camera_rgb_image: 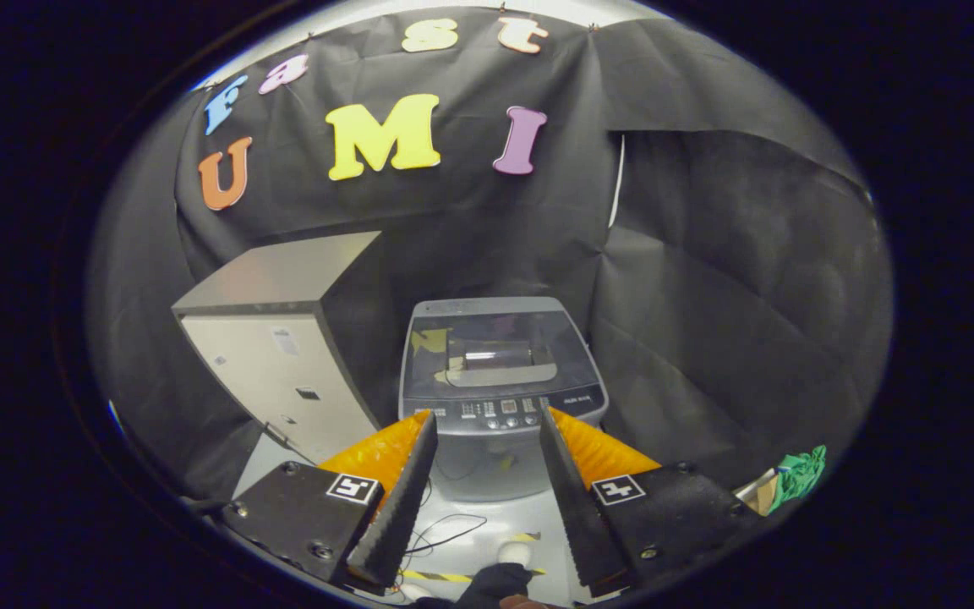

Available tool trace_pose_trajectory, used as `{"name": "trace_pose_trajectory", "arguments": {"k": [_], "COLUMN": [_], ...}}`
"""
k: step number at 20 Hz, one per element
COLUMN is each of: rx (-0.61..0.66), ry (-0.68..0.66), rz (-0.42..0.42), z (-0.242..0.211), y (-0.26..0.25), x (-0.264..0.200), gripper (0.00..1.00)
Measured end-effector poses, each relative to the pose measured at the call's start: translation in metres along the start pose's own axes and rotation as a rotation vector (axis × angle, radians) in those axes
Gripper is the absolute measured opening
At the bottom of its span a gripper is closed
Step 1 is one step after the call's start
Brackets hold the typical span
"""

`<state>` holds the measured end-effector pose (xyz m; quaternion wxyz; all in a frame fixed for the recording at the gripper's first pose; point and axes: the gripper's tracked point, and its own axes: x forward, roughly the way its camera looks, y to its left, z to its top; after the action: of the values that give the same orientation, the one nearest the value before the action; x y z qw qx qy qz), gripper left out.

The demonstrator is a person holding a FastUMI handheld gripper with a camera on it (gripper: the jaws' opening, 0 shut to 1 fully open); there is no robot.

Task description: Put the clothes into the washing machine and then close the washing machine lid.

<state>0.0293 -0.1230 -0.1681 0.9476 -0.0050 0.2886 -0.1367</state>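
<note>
Your gripper (487, 423) is spread, holding nothing; at twelve o'clock the washing machine (500, 385) seems lidded. Clothes (800, 474), four o'clock: soft, light; pinch a bunched fold.

I could not resolve the washing machine (500, 372) panel markings beyond my fingertips (428, 423); a green cloth (801, 474) beside the right finger was cut off.

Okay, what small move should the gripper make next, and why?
Probably swing toward the green cloth lying off to the side: the gripper is open and empty, and the washing machine ahead has its lid down, so there is nothing to load yet.
</note>
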Motion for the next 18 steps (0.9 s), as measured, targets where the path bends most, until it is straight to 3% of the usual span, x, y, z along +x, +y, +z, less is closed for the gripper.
{"name": "trace_pose_trajectory", "arguments": {"k": [8, 18], "rx": [-0.063, -0.176], "ry": [-0.124, -0.361], "rz": [-0.037, 0.112], "z": [-0.044, -0.053], "y": [-0.047, -0.094], "x": [-0.083, -0.205], "gripper": [0.78, 0.82]}}
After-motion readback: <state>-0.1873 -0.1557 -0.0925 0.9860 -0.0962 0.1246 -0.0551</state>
